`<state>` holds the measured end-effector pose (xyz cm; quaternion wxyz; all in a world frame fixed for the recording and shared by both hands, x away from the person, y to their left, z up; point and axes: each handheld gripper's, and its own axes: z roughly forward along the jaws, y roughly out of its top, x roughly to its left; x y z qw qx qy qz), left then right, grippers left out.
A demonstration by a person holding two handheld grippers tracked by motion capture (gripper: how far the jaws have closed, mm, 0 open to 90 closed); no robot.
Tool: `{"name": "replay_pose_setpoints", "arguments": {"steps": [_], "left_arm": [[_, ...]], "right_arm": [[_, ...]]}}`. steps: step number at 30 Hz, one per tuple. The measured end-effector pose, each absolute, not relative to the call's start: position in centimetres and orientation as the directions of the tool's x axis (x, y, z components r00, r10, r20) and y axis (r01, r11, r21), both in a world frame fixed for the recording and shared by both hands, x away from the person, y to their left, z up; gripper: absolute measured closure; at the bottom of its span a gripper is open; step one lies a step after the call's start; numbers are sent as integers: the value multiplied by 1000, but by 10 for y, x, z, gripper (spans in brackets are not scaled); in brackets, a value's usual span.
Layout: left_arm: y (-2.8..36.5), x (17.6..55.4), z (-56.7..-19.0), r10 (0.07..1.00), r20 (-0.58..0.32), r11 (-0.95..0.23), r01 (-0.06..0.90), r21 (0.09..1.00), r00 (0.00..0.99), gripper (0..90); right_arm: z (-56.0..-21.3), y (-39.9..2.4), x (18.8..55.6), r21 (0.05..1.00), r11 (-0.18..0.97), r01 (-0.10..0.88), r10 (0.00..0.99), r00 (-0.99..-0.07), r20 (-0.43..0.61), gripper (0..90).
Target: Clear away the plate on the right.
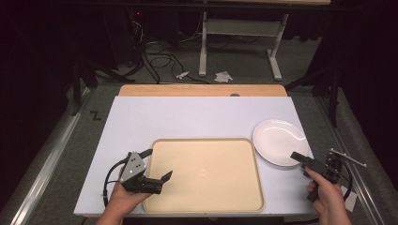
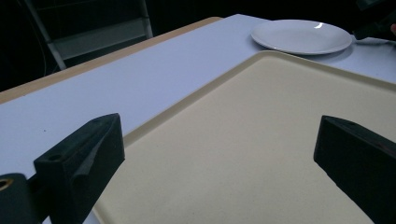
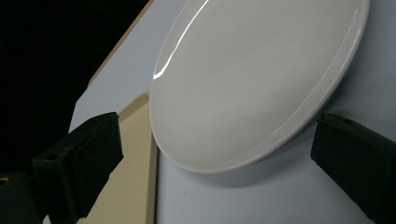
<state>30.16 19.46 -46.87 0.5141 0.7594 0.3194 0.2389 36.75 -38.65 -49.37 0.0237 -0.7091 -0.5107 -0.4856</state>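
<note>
White tabletop (image 1: 187, 117) under me, beige tray (image 1: 206, 174) central, white plate (image 1: 280, 141) just beside its right edge. My left gripper (image 1: 158, 165) spreads its jaws wide over the tray's left rim. My right gripper (image 1: 297, 156) gapes empty at the plate's near edge. Dark room beyond, cables (image 1: 157, 58) on the floor.

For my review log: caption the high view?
Open left gripper over beige tray, right gripper at white plate.

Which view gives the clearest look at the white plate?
The high view: the whole white plate shows there, right of the tray, bare. The right gripper view has it bigger but cropped at the top, between its open jaws. The left gripper view catches it small at the far corner, beyond the tray.
</note>
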Motion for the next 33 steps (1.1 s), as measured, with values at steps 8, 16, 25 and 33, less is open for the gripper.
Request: {"name": "replay_pose_setpoints", "arguments": {"steps": [8,16,25,33], "left_arm": [[194,300,-469,725,44,-282,238,929,688,24],[194,297,-470,725,46,-286,240,928,688,25],[196,294,-471,724,46,-290,243,926,688,28],[197,292,-471,726,44,-287,244,926,686,29]], "right_arm": [[-496,-390,372,422,-523,740,688,74,722,43],[-499,-394,379,399,-558,728,663,101,742,53],[-502,-393,386,356,-592,723,612,116,782,65],[-505,-391,390,340,-597,727,600,123,790,71]]}}
